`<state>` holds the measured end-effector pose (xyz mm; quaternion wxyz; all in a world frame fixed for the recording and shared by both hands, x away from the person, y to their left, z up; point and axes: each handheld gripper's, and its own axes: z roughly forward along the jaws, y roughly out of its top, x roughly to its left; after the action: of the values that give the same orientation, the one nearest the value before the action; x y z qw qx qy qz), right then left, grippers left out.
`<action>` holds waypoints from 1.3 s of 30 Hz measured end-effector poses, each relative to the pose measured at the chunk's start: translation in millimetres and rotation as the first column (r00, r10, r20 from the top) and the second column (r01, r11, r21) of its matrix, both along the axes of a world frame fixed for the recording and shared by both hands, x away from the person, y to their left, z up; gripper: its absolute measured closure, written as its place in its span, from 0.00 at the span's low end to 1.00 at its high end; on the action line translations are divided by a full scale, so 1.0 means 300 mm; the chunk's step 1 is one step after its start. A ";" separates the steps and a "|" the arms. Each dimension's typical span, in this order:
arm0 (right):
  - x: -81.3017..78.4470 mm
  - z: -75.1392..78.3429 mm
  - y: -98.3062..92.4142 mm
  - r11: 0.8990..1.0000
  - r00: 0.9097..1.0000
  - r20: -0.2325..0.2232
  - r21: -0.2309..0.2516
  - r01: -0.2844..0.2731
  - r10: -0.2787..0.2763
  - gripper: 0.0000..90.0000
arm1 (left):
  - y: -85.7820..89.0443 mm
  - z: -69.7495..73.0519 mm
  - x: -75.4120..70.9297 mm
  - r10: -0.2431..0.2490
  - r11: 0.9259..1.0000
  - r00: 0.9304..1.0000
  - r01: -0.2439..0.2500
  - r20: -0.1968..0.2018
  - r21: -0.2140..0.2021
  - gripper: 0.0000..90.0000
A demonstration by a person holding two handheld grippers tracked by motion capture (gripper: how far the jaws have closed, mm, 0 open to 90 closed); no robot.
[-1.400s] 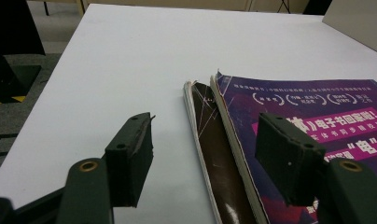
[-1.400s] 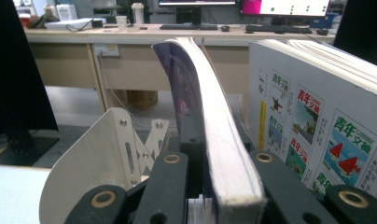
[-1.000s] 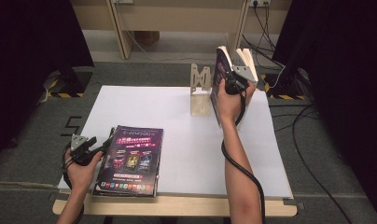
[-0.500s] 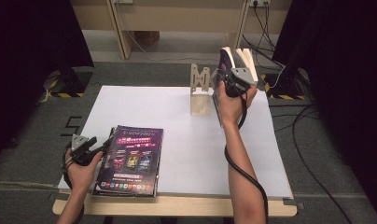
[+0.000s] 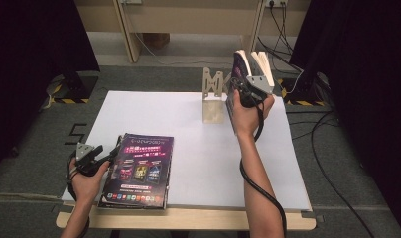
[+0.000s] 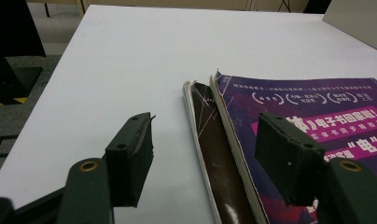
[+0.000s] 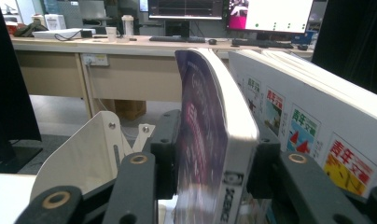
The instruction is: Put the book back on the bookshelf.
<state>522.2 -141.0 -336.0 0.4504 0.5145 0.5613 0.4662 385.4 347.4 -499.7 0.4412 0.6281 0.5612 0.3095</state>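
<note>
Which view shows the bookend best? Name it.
The high view: the bookend stands whole on the white table, just left of the upright books. The right gripper view catches one pale plate behind a jaw; the left gripper view clips a corner.

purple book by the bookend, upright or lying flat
Upright: the purple book stands on edge between the right gripper jaws, beside the bookend and a white-spined book.
</note>
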 end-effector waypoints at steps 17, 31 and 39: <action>-0.060 -0.017 -0.025 0.998 0.998 -0.051 0.035 -0.042 0.044 0.65 | -0.001 -0.001 0.001 0.000 1.000 1.000 0.000 0.002 -0.003 0.40; -0.111 -0.028 -0.031 0.997 0.995 -0.073 0.045 -0.066 0.069 0.64 | -0.001 -0.001 0.002 -0.001 1.000 1.000 0.001 -0.001 -0.002 0.41; -0.139 -0.041 -0.031 0.995 0.990 -0.109 0.055 -0.084 0.089 0.64 | -0.002 0.000 0.003 -0.006 1.000 1.000 0.006 -0.006 -0.004 0.41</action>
<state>480.6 -150.2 -348.2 0.3848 0.5259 0.5955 0.4698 386.2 346.9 -499.8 0.4417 0.6297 0.5615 0.3052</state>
